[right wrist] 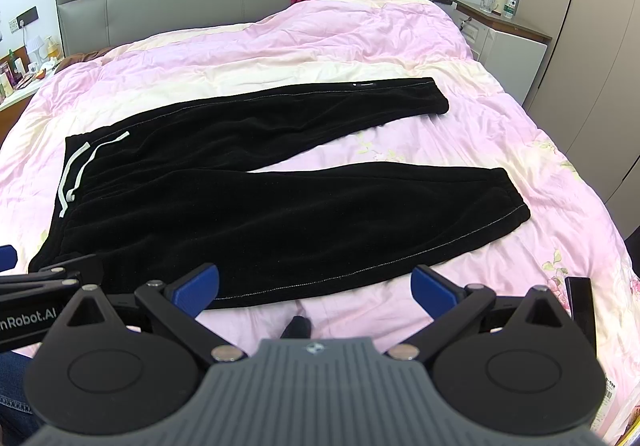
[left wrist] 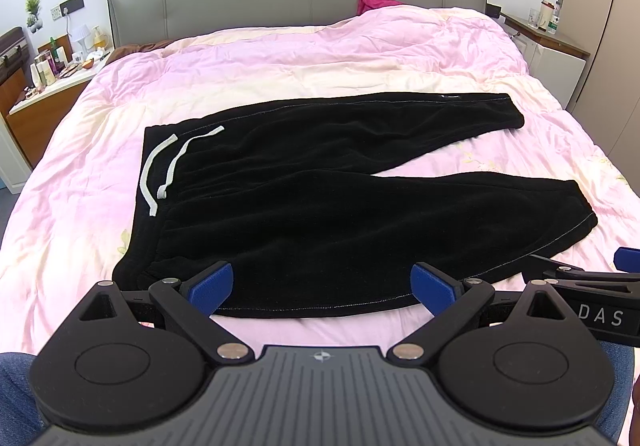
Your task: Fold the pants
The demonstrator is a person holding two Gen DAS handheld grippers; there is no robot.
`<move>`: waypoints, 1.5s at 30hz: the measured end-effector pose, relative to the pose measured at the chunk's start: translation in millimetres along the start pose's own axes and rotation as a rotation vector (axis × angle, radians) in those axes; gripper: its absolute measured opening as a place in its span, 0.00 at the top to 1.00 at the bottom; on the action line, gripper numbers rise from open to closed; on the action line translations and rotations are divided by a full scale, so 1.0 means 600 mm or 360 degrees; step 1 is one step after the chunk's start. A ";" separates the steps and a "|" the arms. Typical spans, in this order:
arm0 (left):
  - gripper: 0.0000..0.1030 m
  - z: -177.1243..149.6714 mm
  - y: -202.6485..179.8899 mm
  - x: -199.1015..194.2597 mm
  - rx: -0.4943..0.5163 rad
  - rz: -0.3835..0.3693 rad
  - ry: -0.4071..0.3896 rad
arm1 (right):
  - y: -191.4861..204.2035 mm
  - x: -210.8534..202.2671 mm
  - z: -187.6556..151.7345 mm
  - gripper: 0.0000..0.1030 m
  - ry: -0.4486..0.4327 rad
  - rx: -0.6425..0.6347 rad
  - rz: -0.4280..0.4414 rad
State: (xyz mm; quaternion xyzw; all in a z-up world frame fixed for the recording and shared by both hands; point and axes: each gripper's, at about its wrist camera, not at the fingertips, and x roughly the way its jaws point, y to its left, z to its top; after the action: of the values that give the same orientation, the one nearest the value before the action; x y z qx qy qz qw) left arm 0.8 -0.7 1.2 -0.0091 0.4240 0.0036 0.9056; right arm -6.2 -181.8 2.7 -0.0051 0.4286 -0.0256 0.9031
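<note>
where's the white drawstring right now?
The white drawstring lies on the waistband at the left end of the black pants, spread flat on the pink duvet; in the right wrist view it sits far left.

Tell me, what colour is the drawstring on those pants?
White, against the black pants. The drawstring shows best in the left wrist view.

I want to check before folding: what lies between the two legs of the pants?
Only bare pink quilt shows in the wedge between the far leg and near leg of the black pants; the right wrist view shows it best.
</note>
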 end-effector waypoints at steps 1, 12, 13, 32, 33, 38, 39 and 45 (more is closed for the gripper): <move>0.00 0.001 -0.001 0.001 0.0000 0.0000 0.0000 | 0.000 0.000 0.000 0.05 0.0000 -0.0001 -0.0001; 0.00 0.001 -0.001 0.003 -0.0001 0.0000 0.0002 | -0.001 0.001 0.000 0.05 0.0004 -0.0001 -0.0001; 0.00 0.002 -0.003 0.000 -0.0001 -0.0001 0.0002 | -0.001 0.001 0.000 0.05 0.0004 -0.0001 -0.0001; 0.00 -0.017 0.033 0.090 0.0330 -0.0040 -0.0156 | -0.031 0.092 0.002 0.05 -0.0212 -0.0433 0.0139; 0.00 -0.022 0.041 0.101 0.0384 -0.0052 -0.0176 | -0.041 0.101 0.002 0.05 -0.0257 -0.0516 0.0135; 0.23 -0.044 0.071 0.185 0.0686 -0.0078 0.0035 | -0.113 0.180 0.010 0.05 -0.0303 -0.0829 0.0170; 0.24 -0.052 0.076 0.200 0.0757 -0.0055 0.0053 | -0.129 0.197 0.015 0.05 -0.0281 -0.0854 0.0168; 0.24 -0.104 0.086 0.257 0.1264 0.0090 -0.0016 | -0.200 0.298 -0.003 0.14 -0.0293 -0.1306 0.0097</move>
State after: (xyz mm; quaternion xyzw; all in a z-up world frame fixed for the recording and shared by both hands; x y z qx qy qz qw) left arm 50.8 49.7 -158.1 0.3535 0.3880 -0.1357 0.8403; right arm 99.9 -310.7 -133.0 -0.3539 0.3207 0.1747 0.8610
